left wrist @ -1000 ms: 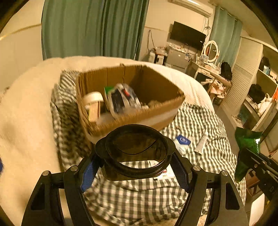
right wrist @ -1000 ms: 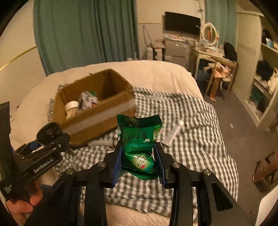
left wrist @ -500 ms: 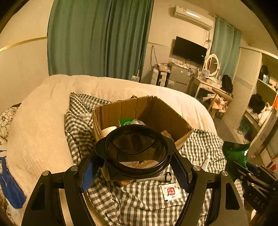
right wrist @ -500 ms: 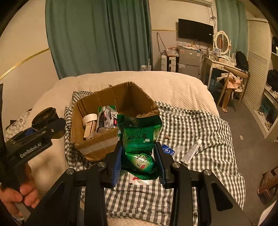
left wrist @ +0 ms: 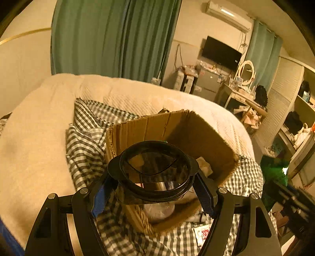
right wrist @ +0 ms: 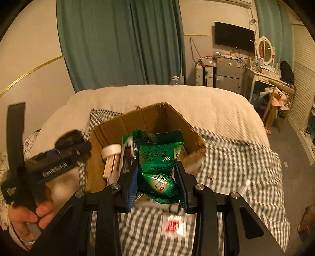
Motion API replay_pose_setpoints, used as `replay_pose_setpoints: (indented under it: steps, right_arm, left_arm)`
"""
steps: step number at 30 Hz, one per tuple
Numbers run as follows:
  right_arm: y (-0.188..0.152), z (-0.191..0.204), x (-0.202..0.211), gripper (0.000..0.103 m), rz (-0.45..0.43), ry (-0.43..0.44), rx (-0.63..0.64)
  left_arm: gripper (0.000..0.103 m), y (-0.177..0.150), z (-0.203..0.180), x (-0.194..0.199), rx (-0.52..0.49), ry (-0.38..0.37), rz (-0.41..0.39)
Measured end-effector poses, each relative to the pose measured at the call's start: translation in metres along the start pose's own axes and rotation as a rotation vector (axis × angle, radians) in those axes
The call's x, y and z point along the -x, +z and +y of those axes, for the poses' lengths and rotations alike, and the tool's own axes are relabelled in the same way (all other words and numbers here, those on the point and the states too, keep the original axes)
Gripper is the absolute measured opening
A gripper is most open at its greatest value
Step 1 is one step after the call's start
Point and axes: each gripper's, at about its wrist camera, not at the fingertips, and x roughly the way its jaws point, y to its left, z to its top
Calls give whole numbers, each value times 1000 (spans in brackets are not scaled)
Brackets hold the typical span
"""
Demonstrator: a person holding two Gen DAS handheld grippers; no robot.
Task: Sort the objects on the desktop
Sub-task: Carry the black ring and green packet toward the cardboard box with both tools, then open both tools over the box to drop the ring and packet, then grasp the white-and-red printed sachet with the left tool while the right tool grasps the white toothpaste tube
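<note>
Cardboard box (right wrist: 145, 126) sits mid-bed on the checked cloth (right wrist: 236, 161); our left gripper (left wrist: 155, 187) clamps a dark lidded cup (left wrist: 155, 171), our right gripper (right wrist: 157, 181) a green sachet bag (right wrist: 157, 155), both above it. Releasing together, they could collide or tip out

Bedroom, warm dim light. Teal curtains (right wrist: 122, 43) cover the far wall; a second pair (left wrist: 263, 49) hangs by the louvred wardrobe (right wrist: 303, 78). Wall TV (right wrist: 234, 36) above a grey cabinet (right wrist: 228, 73). Oval mirror (right wrist: 264, 50) on dressing table (right wrist: 263, 75). Air conditioner (left wrist: 228, 15) high up. Floor probably grey carpet (right wrist: 289, 149), blurred
</note>
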Motion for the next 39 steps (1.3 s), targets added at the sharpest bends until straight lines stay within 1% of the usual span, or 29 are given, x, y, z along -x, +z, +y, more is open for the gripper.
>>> replay_pose_setpoints:
  steps: [3, 8, 12, 13, 14, 15, 16, 17, 19, 21, 26, 29, 32, 35, 38, 39]
  right_arm:
    - [11, -5, -29, 35, 13, 14, -7]
    - [14, -15, -86, 35, 76, 39, -22]
    - [16, -17, -118, 36, 90, 44, -18]
    - [18, -17, -122, 40, 82, 50, -23]
    - [19, -17, -124, 50, 68, 54, -28]
    - [20, -17, -124, 76, 58, 53, -28]
    - [19, -16, -122, 89, 45, 32, -24]
    - [18, -14, -119, 89, 28, 13, -14]
    - [16, -12, -110, 89, 10, -5, 18]
    - [12, -13, -98, 89, 3, -35, 40]
    - [5, -27, -62, 89, -1, -60, 5]
    - [-4, -35, -31, 89, -13, -83, -7]
    - [-12, -40, -2, 89, -23, -108, -12]
    - [-23, -47, 27, 89, -43, -136, -14]
    - [-35, -57, 57, 89, -63, -152, -35]
    - [-38, -60, 64, 89, -68, -158, -42]
  left_arm:
    - [78, 9, 0, -26, -6, 30, 18]
    - [78, 20, -5, -66, -1, 9, 55]
    - [78, 20, -8, -86, -7, 8, 30]
    - [78, 20, -8, -90, -3, 6, 33]
    - [79, 19, -8, -94, 3, -2, 48]
    - [82, 20, -7, -98, 7, -15, 71]
    - [84, 20, -7, -101, 7, -31, 98]
    - [86, 19, -7, -103, 4, -41, 125]
    - [89, 17, -6, -100, 3, -24, 130]
    - [92, 14, -6, -91, 1, 6, 111]
    - [93, 8, -11, -61, 3, 20, 93]
    - [94, 2, -18, -34, -4, 28, 63]
    - [94, -2, -29, -10, -19, 21, 41]
    - [95, -11, -47, 18, -34, -12, 18]
    - [103, -27, -59, 37, -35, -36, 10]
    - [103, -33, -63, 43, -35, -49, 4]
